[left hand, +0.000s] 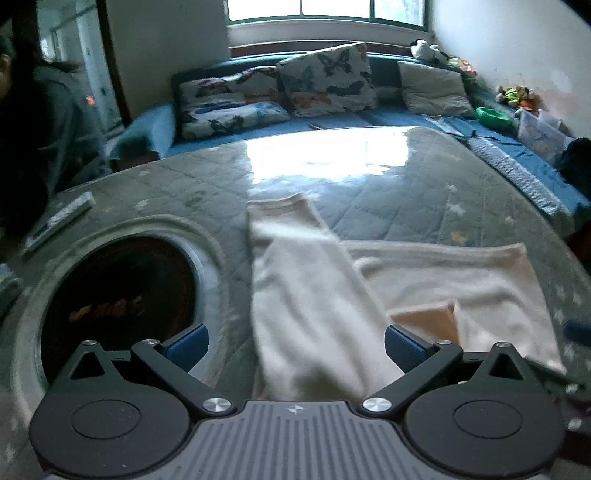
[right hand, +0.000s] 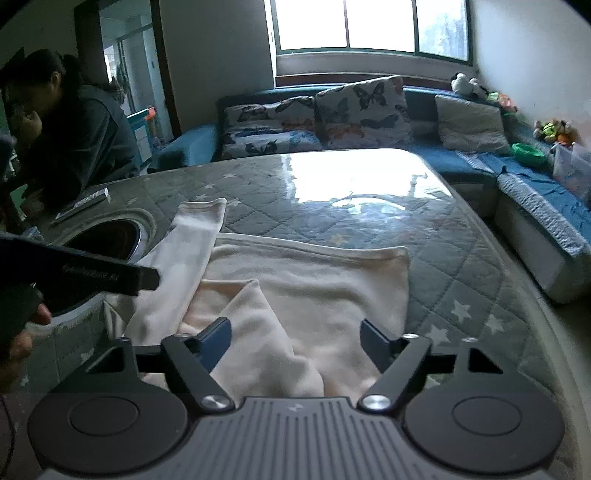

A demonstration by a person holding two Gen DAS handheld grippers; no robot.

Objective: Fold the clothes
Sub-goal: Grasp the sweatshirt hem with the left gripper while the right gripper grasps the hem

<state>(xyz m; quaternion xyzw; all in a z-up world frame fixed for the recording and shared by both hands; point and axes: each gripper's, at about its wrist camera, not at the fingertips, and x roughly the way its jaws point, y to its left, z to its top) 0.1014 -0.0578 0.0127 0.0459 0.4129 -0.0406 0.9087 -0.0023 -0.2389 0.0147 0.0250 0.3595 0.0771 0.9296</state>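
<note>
Nearest the left wrist camera, the left gripper (left hand: 295, 345) is seen with its jaws spread wide, and nothing is held between them. One long cream sleeve (left hand: 295, 295) of the garment (left hand: 461, 280) is stretched out across the gap between the blue pads (left hand: 188, 345), running from just in front of the camera away towards the window; whether the cloth is touched by either pad cannot be told. To the left of the sleeve a round dark opening (left hand: 122, 299) is set into the table (left hand: 388, 195), which is covered with a grey quilted cloth printed with stars. To the right, the body of the garment is spread flat, with a folded corner lying on top of it.

Seen from the right wrist camera, the right gripper (right hand: 295, 341) is likewise opened wide and empty. It is held over the near edge of the garment (right hand: 332, 280), where a second sleeve (right hand: 255, 332) is laid across the body. At the far left of this view the left gripper (right hand: 140, 278) is seen from the side, with the person's hand (right hand: 22, 332) behind it, just beside the outstretched sleeve (right hand: 192, 236).

Beyond the table a blue sofa (right hand: 461, 162) with butterfly-print cushions (right hand: 364, 109) is seen under a bright window (right hand: 369, 26), and a person in a dark top (right hand: 74, 136) is seated at the far left.
</note>
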